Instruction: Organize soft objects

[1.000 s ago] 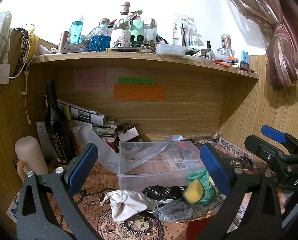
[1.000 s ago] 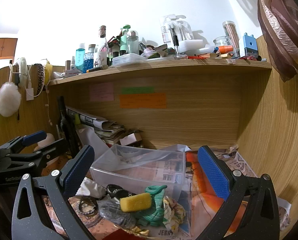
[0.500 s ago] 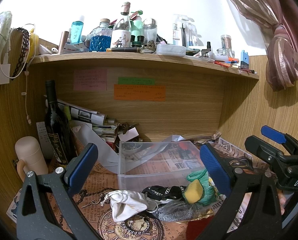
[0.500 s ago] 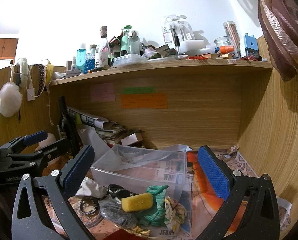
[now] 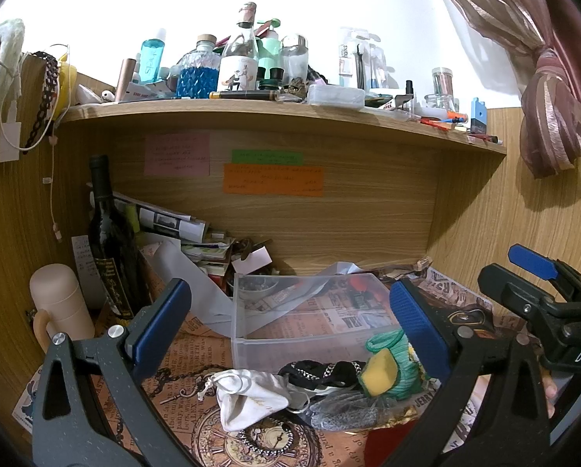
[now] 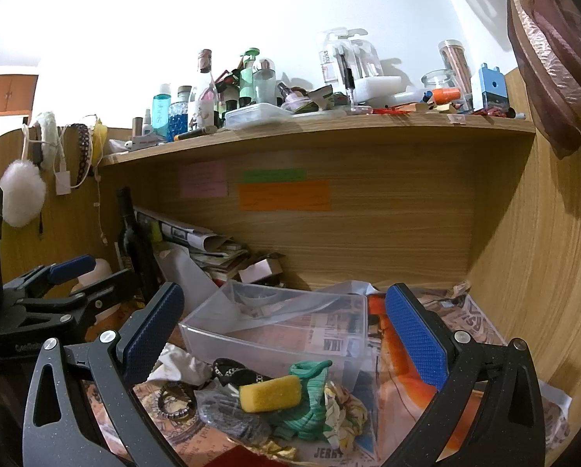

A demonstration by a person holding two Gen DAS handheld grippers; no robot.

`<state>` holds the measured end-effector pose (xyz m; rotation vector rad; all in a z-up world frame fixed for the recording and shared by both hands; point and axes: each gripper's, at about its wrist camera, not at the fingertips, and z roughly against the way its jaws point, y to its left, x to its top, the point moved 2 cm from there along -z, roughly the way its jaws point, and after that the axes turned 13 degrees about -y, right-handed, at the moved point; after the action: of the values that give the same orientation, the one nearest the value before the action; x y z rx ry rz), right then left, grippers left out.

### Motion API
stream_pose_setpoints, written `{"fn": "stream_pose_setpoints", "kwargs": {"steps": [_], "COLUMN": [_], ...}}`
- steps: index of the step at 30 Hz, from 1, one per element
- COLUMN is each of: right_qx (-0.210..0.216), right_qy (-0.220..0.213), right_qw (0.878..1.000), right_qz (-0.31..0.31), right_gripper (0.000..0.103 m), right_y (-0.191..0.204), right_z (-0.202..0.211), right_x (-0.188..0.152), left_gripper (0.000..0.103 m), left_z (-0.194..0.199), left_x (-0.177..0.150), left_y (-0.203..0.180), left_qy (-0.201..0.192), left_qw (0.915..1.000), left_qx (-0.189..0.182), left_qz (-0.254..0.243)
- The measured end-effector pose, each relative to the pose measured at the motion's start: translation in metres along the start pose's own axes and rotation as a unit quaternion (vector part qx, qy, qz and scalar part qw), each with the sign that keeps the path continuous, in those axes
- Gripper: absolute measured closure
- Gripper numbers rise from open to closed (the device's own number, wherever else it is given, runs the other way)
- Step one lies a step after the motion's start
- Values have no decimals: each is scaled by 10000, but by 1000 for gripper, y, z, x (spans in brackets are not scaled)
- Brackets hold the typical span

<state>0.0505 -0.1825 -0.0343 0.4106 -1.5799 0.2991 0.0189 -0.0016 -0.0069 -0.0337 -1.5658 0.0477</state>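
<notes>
Two tools are held low over the table, and both have their blue pads spread wide with nothing between them. The left tool shows in its own view, and the right tool shows in its own view too. Each one can also be seen from the side in the other camera.

The landmark here is the clear plastic box. It sits on the table, which is covered with old-looking printed paper.

Nearest to the tools, just in front of the box, lies a small heap of soft things. A white cloth pouch with a drawstring lies at the left of the heap. Beside it is a black band with a shiny chain. A yellow sponge rests on top of a green knitted piece, close to the front right corner of the box. A grey mesh bundle lies below the sponge, a bit nearer to the tools. A flowery scrunchie touches the green piece on its right.

The box itself holds only a loose sheet of clear plastic, as far as one can tell.

To the left of the box stand a dark wine bottle and a pale cup with a handle. Behind the box are piled papers. Above it, coloured notes stick to the wooden back wall, and a shelf is crowded with bottles.
</notes>
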Motion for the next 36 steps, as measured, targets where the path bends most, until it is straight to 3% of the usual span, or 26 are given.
{"fn": "stream_pose_setpoints", "kwargs": {"steps": [7, 18, 22, 24, 29, 36], "right_qx": [-71, -159, 14, 172, 501, 696], "right_qy": [253, 1201, 1366, 1401, 1458, 1821], "right_qw": [9997, 9924, 9904, 9897, 9878, 9806], "right_qz": [27, -198, -224, -251, -222, -183], "right_gripper": [0, 0, 12, 15, 31, 39], "right_y": [-11, -40, -34, -28, -11, 3], "right_z": [-9, -23, -24, -25, -32, -53], "right_x": [-11, -63, -73, -76, -81, -100], "left_gripper": [0, 0, 3, 16, 20, 34], "left_z": [-14, -35, -36, -39, -49, -61], "left_x": [-22, -84, -100, -107, -115, -130], "left_y": [14, 40, 50, 55, 62, 65], "left_qy": [317, 1522, 1777, 1913, 2085, 2261], "left_qw": [9995, 9876, 9828, 9800, 9758, 9708], "left_qx": [-61, 1, 114, 138, 107, -73], "left_qz": [71, 386, 491, 525, 654, 794]}}
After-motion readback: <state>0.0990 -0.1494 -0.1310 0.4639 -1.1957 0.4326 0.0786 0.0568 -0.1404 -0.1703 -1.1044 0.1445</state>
